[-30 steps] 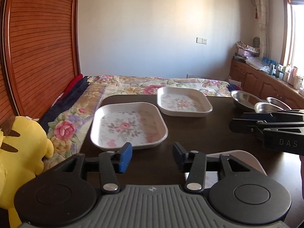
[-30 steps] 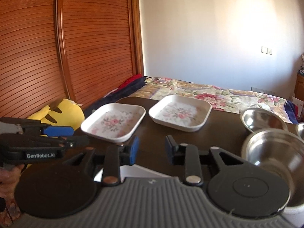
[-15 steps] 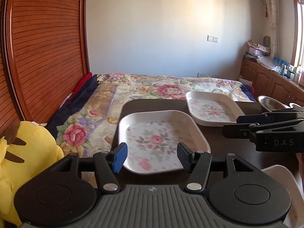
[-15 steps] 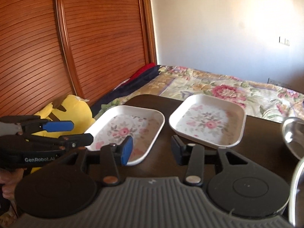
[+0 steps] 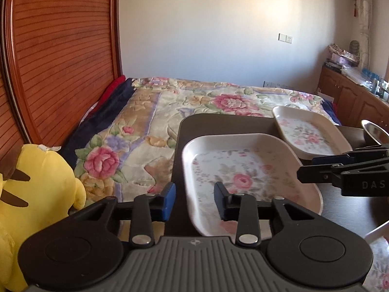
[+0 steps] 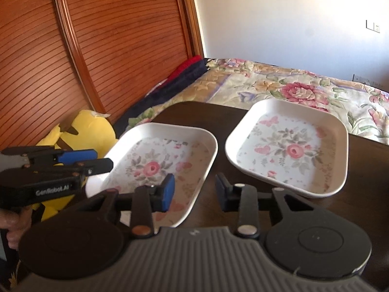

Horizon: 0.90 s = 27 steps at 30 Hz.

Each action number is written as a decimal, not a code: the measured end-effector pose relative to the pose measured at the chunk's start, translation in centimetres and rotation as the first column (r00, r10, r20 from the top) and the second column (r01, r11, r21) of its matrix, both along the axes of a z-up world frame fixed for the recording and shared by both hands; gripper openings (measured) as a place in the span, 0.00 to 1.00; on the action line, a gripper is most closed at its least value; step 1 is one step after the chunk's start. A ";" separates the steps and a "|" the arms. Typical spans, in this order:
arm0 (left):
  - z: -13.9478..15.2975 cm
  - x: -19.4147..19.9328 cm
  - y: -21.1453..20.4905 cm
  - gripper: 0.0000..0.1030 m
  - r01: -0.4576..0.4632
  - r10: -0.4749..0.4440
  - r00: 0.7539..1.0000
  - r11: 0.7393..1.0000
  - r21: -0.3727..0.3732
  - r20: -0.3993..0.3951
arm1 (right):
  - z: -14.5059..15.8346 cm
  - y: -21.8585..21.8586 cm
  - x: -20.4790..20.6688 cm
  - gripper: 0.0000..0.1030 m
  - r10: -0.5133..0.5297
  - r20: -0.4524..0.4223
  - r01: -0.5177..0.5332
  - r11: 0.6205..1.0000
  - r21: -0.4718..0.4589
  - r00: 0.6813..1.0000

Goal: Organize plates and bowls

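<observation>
Two white rectangular floral plates lie flat on a dark table [image 6: 364, 160] at the foot of a bed with a floral bedspread [image 5: 150, 126]. The near plate [image 6: 165, 160] sits toward the table's left edge, its long axis running from the near edge away toward the bed, rim up. The far plate [image 6: 289, 146] rests just beside it on the right, apart from it, its long axis roughly parallel. In the left wrist view part of a steel bowl [image 5: 374, 131] shows beyond the far plate at the right margin.

The left gripper [image 5: 194, 202] points forward and downward over the near plate's left rim; its jaws are closing, with the rim between the fingers but not yet pressed by the pads. The right gripper [image 6: 194, 192] points forward and downward over the near plate's right rim; its jaws are likewise closing, astride the rim without clamping it. A hand [image 6: 12, 226] grips the left gripper's handle at the right wrist view's lower left. A yellow plush toy [image 5: 36, 189] sits left of the table
</observation>
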<state>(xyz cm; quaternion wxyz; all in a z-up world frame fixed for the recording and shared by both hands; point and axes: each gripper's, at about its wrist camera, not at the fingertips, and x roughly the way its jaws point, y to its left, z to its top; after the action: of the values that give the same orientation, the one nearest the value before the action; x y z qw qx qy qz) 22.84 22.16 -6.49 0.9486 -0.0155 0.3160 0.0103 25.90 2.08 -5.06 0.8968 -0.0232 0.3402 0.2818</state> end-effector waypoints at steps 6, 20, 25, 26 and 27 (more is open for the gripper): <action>-0.6 0.6 0.4 0.23 0.004 -0.004 1.000 1.000 -0.016 -0.017 | -0.5 0.4 0.6 0.28 0.011 -0.020 -0.011 1.000 -0.015 1.000; -1.2 1.2 0.3 0.17 0.005 -0.006 1.000 1.000 -0.023 -0.030 | -1.4 0.7 1.5 0.13 0.010 -0.064 -0.012 1.000 -0.021 0.998; -1.1 0.8 0.3 0.12 -0.001 0.000 0.999 1.000 -0.028 -0.035 | -1.3 0.7 1.3 0.12 0.010 -0.067 -0.011 1.000 -0.023 0.998; -1.0 0.7 0.2 0.12 -0.001 0.000 0.999 1.000 -0.027 -0.033 | -1.3 0.7 1.2 0.12 0.010 -0.067 -0.011 1.000 -0.023 0.998; -0.9 0.5 0.2 0.12 -0.001 0.000 1.000 1.000 -0.025 -0.031 | -1.2 0.7 1.1 0.12 0.011 -0.065 -0.012 1.000 -0.023 0.998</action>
<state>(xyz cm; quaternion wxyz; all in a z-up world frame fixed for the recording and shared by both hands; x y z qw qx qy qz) 23.35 22.36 -7.41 0.9432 -0.0274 0.3310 0.0069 27.00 2.79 -6.27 0.8834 -0.0265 0.3722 0.2836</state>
